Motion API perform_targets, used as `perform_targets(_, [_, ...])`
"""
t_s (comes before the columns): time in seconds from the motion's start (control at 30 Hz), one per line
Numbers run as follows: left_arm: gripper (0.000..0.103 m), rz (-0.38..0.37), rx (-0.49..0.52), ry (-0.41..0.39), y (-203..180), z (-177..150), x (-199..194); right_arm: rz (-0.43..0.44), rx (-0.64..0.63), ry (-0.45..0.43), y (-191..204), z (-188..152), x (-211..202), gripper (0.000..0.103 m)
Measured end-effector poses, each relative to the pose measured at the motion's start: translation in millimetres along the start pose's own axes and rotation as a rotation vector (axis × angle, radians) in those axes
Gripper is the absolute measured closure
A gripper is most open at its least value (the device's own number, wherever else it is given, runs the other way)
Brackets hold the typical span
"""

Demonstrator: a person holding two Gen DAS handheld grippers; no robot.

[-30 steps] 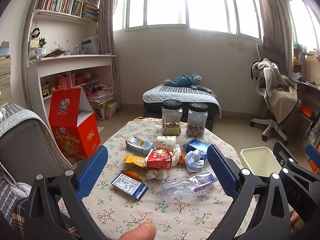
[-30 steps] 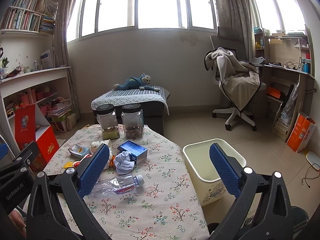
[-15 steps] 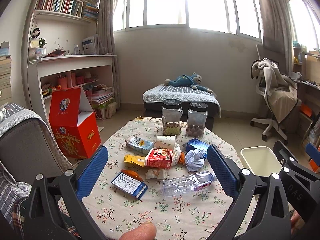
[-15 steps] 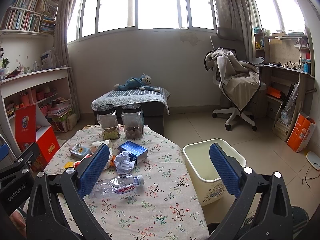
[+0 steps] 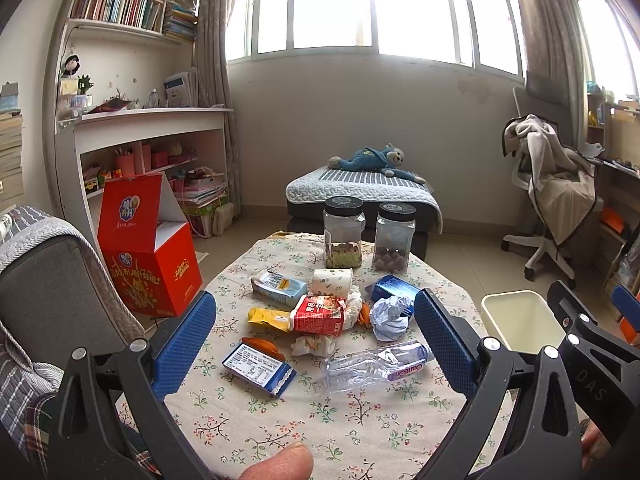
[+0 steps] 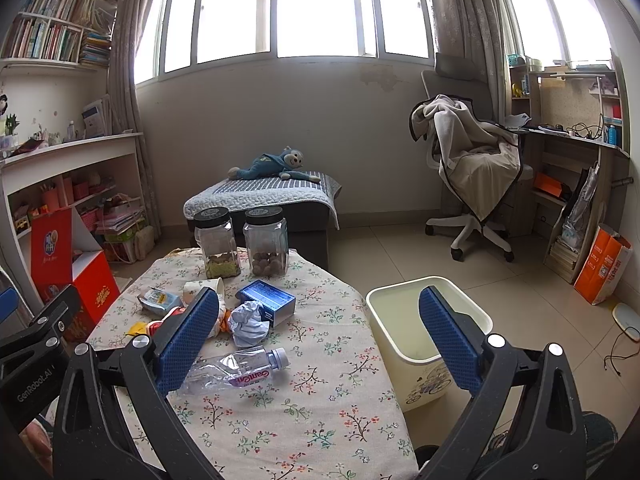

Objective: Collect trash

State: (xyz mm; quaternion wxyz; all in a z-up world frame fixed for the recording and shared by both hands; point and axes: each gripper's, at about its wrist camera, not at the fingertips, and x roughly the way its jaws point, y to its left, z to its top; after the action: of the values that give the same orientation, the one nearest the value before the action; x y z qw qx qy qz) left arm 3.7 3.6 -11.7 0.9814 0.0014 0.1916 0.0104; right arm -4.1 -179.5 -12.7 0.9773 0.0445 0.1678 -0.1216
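Trash lies in the middle of a floral-cloth table (image 5: 304, 412): an empty clear plastic bottle (image 5: 372, 364) (image 6: 236, 368) on its side, a crumpled white paper ball (image 5: 388, 316) (image 6: 248, 320), a red snack pack (image 5: 318, 314), a yellow wrapper (image 5: 268, 318), a blue-and-white packet (image 5: 258, 366), a blue box (image 6: 266, 300) and a pale blue pouch (image 5: 278, 286). A cream waste bin (image 6: 424, 320) (image 5: 520, 320) stands on the floor right of the table. My left gripper (image 5: 316, 344) hangs open above the table's near edge. My right gripper (image 6: 318, 338) is open, held over the table's right edge beside the bin.
Two black-lidded jars (image 5: 344, 236) (image 5: 394, 236) stand at the table's far side. A red gift box (image 5: 148, 248) and a grey armchair (image 5: 52, 280) sit to the left. A low bed (image 6: 260, 204), an office chair (image 6: 476, 176) and a desk (image 6: 572, 160) lie beyond.
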Motion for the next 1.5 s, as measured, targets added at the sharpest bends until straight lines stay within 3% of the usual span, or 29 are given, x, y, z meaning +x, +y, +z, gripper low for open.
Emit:
perform_targets(0.4, [0.007,0.003,-0.040,0.055,7.9,1.3,13.9,0.031,-0.009,0.100,11.4,-1.5,17.8,0.007])
perform_targets(0.77, [0.007,0.059,-0.035,0.150,16.9,10.0,49.8,0.041,-0.022,0.310,16.4,2.5,61.7,0.007])
perform_targets(1.0, [0.007,0.067,-0.047,0.185,54.2,67.9,92.9,0.143,-0.016,0.428,19.2,53.9,106.1,0.007])
perform_targets(1.13, [0.007,-0.015,-0.144,0.205,82.3,106.9,122.7,0.159,-0.017,0.428,23.7,78.0,131.6,0.007])
perform_targets(1.2, [0.007,-0.106,-0.187,0.289,91.3,111.3,149.1,0.151,-0.054,0.434,29.2,79.7,147.7,0.007])
perform_targets(1.27, [0.007,-0.191,-0.189,0.457,94.4,102.0,184.0,0.155,-0.063,0.473,29.5,74.3,166.6,0.007])
perform_targets(1.33, [0.007,-0.192,-0.223,0.582,97.4,79.1,209.0,0.184,-0.044,0.547,28.4,61.2,187.2,0.007])
perform_targets(1.5, [0.007,-0.139,-0.314,0.772,112.9,17.4,255.6,0.212,0.009,0.681,16.9,21.1,225.4,0.007])
